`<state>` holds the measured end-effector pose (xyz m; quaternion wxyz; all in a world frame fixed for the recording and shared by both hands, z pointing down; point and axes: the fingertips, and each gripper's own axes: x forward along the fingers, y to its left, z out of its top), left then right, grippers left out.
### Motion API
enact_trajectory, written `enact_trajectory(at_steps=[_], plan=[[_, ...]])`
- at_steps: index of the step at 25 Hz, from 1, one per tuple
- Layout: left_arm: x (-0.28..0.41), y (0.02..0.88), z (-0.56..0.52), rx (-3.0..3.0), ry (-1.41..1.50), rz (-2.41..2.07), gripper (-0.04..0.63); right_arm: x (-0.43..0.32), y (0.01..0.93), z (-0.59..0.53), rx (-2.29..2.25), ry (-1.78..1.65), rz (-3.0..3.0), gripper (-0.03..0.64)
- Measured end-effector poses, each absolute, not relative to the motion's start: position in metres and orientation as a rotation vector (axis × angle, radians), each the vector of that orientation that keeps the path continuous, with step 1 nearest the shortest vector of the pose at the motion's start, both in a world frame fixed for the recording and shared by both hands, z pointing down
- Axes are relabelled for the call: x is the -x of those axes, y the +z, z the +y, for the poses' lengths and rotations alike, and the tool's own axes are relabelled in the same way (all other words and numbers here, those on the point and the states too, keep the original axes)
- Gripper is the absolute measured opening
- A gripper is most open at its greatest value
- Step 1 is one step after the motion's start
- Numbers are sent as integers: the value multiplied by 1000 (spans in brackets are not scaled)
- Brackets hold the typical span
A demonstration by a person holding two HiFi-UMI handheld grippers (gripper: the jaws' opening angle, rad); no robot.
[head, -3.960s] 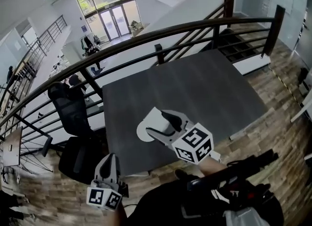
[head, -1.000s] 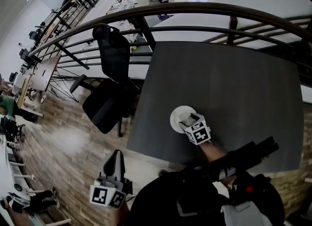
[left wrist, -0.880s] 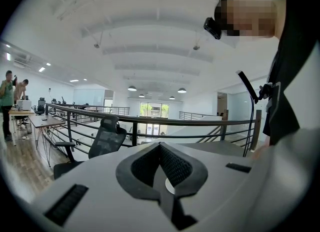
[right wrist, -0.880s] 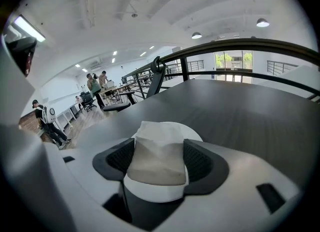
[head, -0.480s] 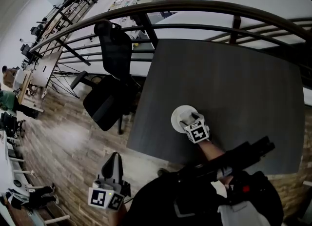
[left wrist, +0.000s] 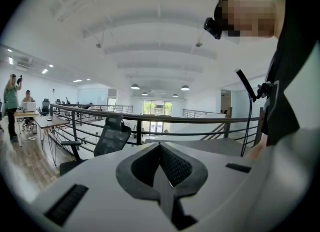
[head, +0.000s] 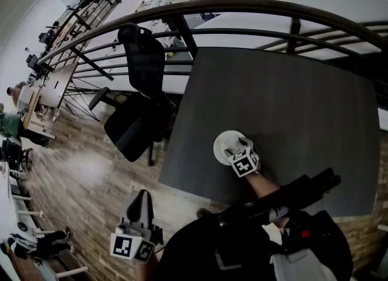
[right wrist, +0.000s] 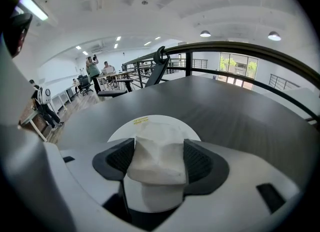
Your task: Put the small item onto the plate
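We hold the crumpled white lump (right wrist: 157,158) clamped in our right tool (right wrist: 159,151), right over the white plate (right wrist: 165,121) lying just ahead beneath its jaws, while our left tool (head: 141,199), closed and empty, hangs well off the bench (head: 291,104).

A dark grey surface (head: 285,91) stands against a curved black railing (head: 242,6) on a mezzanine. A black office chair (head: 130,131) sits beside it on the wood-plank floor (head: 79,176). Beyond, glass doors (left wrist: 156,107) shine bright under a white ceiling (left wrist: 160,50) with round lamps.
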<state>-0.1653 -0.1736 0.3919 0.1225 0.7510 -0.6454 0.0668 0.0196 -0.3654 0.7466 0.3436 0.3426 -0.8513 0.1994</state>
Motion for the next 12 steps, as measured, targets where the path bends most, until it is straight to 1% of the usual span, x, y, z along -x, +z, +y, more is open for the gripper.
enact_trajectory(at_steps=[6,12], plan=[[169,391,-175,-2195,193,-1887,5,-19,749,-371,-895,439,-2181,311],[170,395,-168,-2190,188,-1892,5,-21,753,-369,-901,432,-2174,311]])
